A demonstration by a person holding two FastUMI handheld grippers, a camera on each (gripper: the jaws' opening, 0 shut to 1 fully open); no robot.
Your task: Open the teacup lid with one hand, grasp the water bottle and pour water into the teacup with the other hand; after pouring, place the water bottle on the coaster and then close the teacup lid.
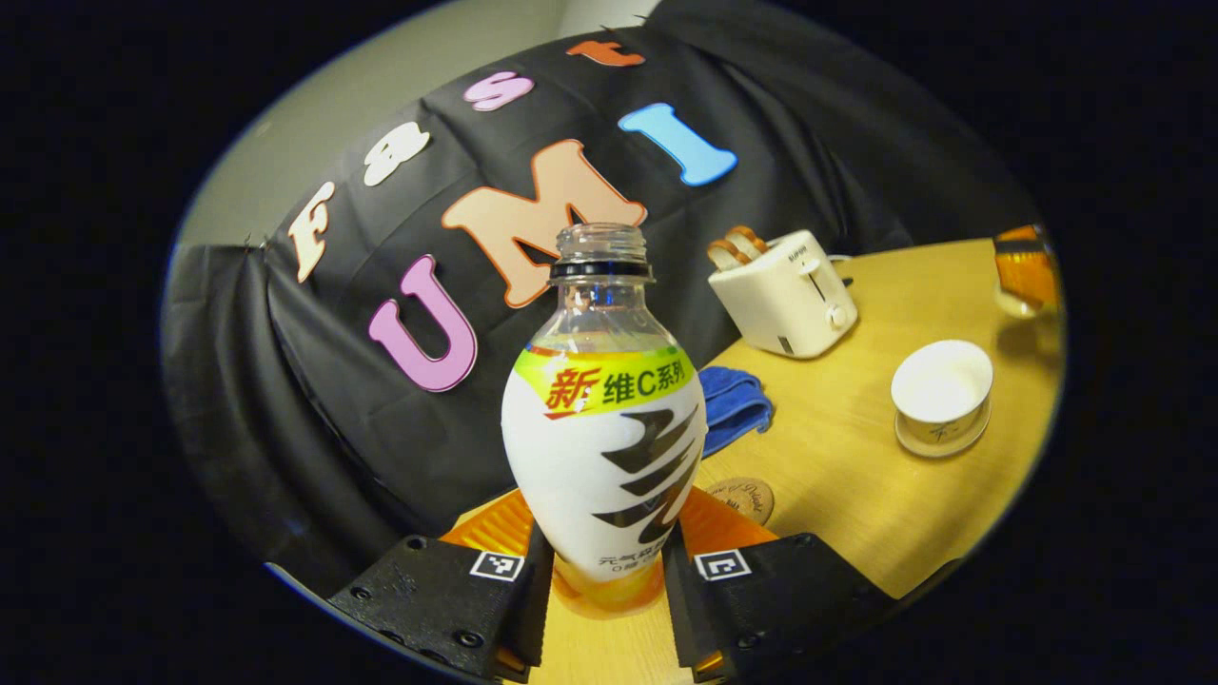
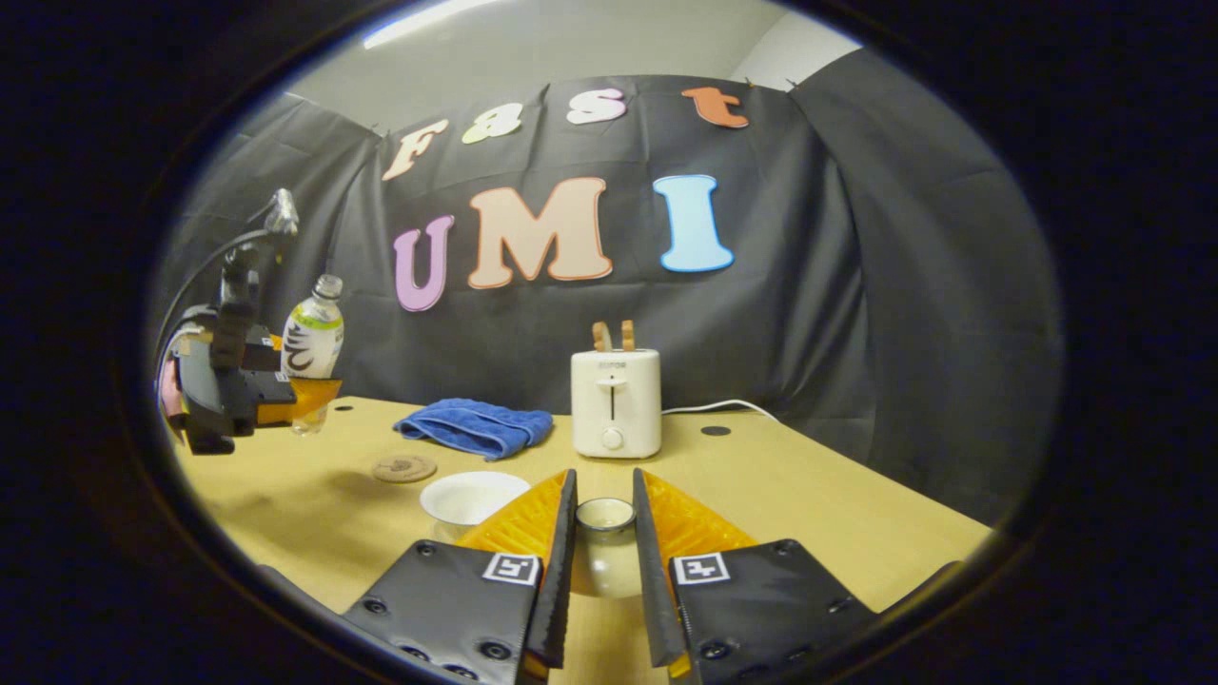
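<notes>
A capless water bottle [image 1: 603,447] with a white and green label stands upright between the fingers of my left gripper [image 1: 604,557], which is shut on its lower body. The open white teacup [image 1: 942,388] sits on its saucer to the right, and the round cork coaster [image 1: 741,498] lies just behind the bottle. In the right gripper view, my right gripper [image 2: 605,497] is shut on the teacup lid [image 2: 605,561], held above the table beside the teacup [image 2: 473,496]. The left gripper [image 2: 233,385] holds the bottle [image 2: 312,341] at the far left, behind the coaster [image 2: 403,467].
A white toaster [image 2: 616,401] holding toast stands at the back of the wooden table [image 2: 809,504], its cord running right. A folded blue cloth [image 2: 476,425] lies left of it. The toaster [image 1: 785,295] and cloth [image 1: 735,404] sit behind the bottle.
</notes>
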